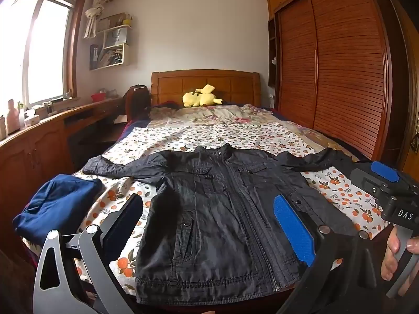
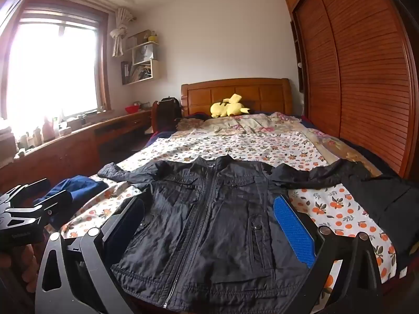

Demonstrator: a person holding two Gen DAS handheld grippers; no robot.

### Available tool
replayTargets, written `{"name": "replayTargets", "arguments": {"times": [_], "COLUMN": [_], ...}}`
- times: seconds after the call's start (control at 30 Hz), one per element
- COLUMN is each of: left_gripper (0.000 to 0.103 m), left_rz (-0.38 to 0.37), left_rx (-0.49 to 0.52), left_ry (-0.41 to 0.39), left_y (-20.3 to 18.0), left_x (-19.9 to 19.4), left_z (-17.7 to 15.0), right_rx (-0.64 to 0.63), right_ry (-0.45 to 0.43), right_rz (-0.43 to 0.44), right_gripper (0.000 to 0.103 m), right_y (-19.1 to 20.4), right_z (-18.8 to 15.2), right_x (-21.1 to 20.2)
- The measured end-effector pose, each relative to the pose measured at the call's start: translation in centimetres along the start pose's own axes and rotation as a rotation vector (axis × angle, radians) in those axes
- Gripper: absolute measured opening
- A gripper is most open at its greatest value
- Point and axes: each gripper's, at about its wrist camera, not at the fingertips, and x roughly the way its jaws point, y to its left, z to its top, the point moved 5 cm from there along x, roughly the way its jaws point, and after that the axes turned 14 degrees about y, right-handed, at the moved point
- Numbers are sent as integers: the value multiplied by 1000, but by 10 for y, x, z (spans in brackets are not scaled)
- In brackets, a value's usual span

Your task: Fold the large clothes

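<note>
Hovering: both grippers hang above the near edge of the bed, neither touching cloth.
Jacket: black jacket [image 1: 222, 209] lies face up and zipped on the fruit-print bedspread [image 1: 340, 191], collar toward 12 o'clock, hem toward 6, sleeves spread to 9 and 3 o'clock.
Left gripper: left gripper [image 1: 209, 225] has its fingers spread wide and holds nothing; the jacket's front shows between them.
Right gripper: right gripper [image 2: 209, 225] is likewise wide apart and empty (its body also shows at 3 o'clock in the left view).
Neighbours: a folded blue garment [image 1: 57, 206] sits near the 9 o'clock sleeve; another dark garment [image 2: 387, 204] lies at the 3 o'clock sleeve's end.
Far end: yellow plush toy [image 1: 200, 96] by the headboard, well apart.
Risk, sleeves: a pinch at either cuff may, I judge, catch the neighbouring garment and drag it along.
Risk, fabric: the shell looks thin and slick, so a shallow pinch could slip, or take only the top layer and twist the fold.
Risk, hem: the hem lies at the bed's edge; a pull toward 6 o'clock could slide the jacket off.
</note>
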Motion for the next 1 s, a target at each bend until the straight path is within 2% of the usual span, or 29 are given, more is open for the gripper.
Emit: {"name": "replayTargets", "arguments": {"times": [1.0], "left_gripper": [101], "left_rz": [10], "left_rx": [-3], "left_ry": [-35], "left_y": [-5], "left_x": [-18], "left_z": [7], "right_rx": [-9], "right_ry": [-10], "right_rz": [2], "right_gripper": [96], "right_y": [3], "right_z": [3], "right_x": [-7]}}
